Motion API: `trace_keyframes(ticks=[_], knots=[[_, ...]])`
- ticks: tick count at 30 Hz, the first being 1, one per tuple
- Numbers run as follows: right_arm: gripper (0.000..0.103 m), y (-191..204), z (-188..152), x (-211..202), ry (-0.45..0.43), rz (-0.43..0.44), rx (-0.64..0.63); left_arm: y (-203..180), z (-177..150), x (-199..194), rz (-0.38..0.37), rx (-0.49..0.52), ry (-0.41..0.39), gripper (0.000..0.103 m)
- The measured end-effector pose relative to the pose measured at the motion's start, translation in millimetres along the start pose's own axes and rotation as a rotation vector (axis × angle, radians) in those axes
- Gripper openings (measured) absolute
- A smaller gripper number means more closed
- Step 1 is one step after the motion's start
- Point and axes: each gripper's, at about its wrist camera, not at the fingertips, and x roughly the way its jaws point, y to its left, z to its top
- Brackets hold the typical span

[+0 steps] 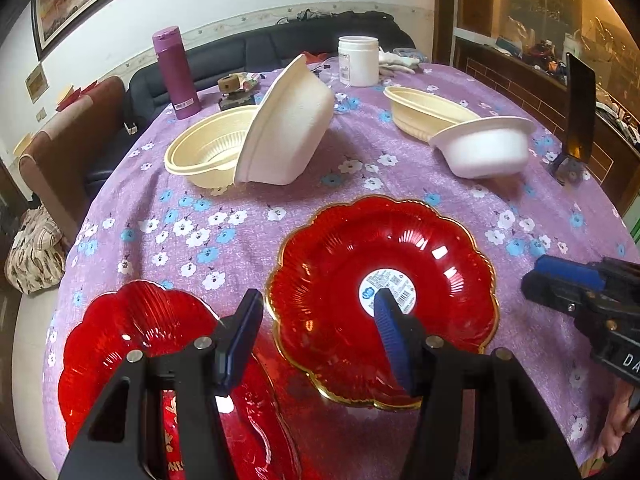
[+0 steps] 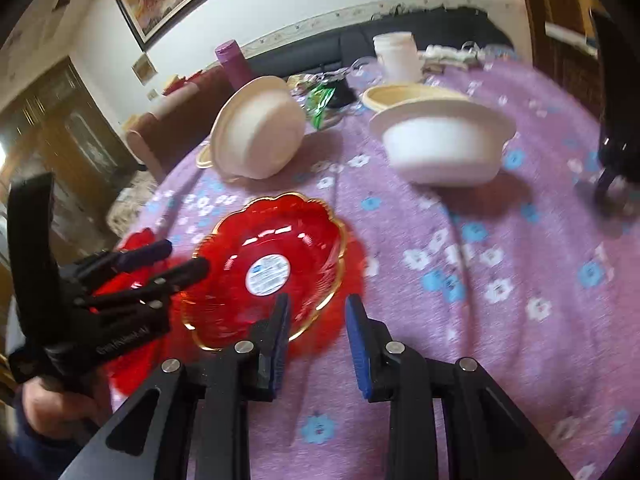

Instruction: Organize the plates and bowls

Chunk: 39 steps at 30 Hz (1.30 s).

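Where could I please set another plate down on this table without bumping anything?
Bare cloth lies right of the gold-rimmed red plate, in front of the white bowl, and between that plate and the tilted bowl. The far edge by the purple flask and white jar is crowded.

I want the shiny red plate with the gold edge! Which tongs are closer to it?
Left. The left tongs are open right over the gold-rimmed red plate, one finger above its sticker. The right tongs are open beside the plate's near edge, mostly over the tablecloth.

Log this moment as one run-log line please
left gripper open over gold-rimmed red glass plate | right gripper open, empty | second red plate beside | bowls unstacked
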Motion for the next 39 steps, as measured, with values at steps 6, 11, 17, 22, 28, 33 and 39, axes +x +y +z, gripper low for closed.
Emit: trace_keyframes(ticks=[6, 11, 17, 22, 28, 33, 39], knots=[[0.030, 5.5, 0.4, -2.3, -0.039, -0.119, -0.083, -0.8, 9.2, 8.2, 0.008, 0.003, 0.014, 0.057], [0.030, 8.9, 0.8, -0.1, -0.043, -0.153, -0.122, -1.0, 16.7, 17.9, 0.015, 0.001, 0.036, 0.057], [0.030, 12.2, 0.5, 7.5, -0.024, -0.142, -0.135, 1.9, 23.2, 32.4, 0.013, -0.015, 0.079, 0.057], [0.030, 10.4, 2.0, 13.3, -0.001, -0.107, -0.116, 5.9, 27.7, 44.5, -0.021, -0.053, 0.143, 0.057], [0.030, 2.0, 5.4, 19.8, 0.033, -0.025, -0.041, 10.1, 34.8, 51.2, -0.015, -0.063, 0.180, 0.052], [0.030, -1.9, 7.6, 26.1, 0.057, 0.024, 0.005, 20.1, 37.2, 60.2, -0.001, -0.077, 0.209, 0.035], [0.030, -1.2, 7.5, 33.5, 0.081, 0.047, 0.021, 24.2, 37.7, 66.0, -0.002, -0.077, 0.233, 0.030]])
